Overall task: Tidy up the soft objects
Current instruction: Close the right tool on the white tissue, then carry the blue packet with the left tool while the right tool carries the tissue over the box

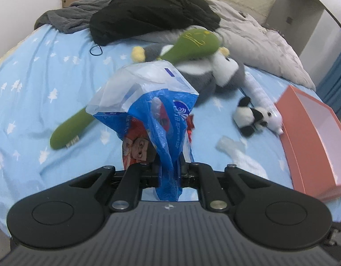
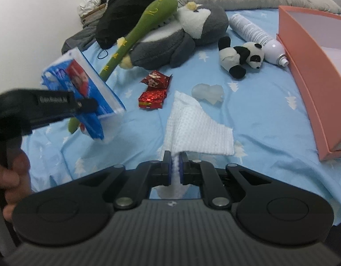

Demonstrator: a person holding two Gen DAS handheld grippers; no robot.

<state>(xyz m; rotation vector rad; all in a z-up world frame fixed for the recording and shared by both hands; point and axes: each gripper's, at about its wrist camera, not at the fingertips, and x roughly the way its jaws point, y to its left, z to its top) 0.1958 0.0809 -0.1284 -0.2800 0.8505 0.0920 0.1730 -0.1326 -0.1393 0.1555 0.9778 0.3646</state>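
My left gripper (image 1: 169, 166) is shut on a blue and white plastic tissue pack (image 1: 148, 108) and holds it up above the bed; the pack also shows in the right wrist view (image 2: 81, 84), held by the left gripper (image 2: 90, 106). My right gripper (image 2: 175, 166) is shut on a white textured cloth (image 2: 197, 128) that trails onto the blue sheet. A grey penguin plush (image 2: 177, 37), a long green plush (image 2: 135, 37) and a small panda plush (image 2: 241, 56) lie beyond.
An open pink box (image 2: 307, 73) stands at the right on the blue sheet. A white spray bottle (image 2: 256, 37) lies beside the panda. Red foil packets (image 2: 153, 89) and a crumpled clear wrapper (image 2: 207, 90) lie mid-bed. Black and grey clothes (image 1: 148, 11) and a grey quilt (image 1: 259, 40) are heaped behind.
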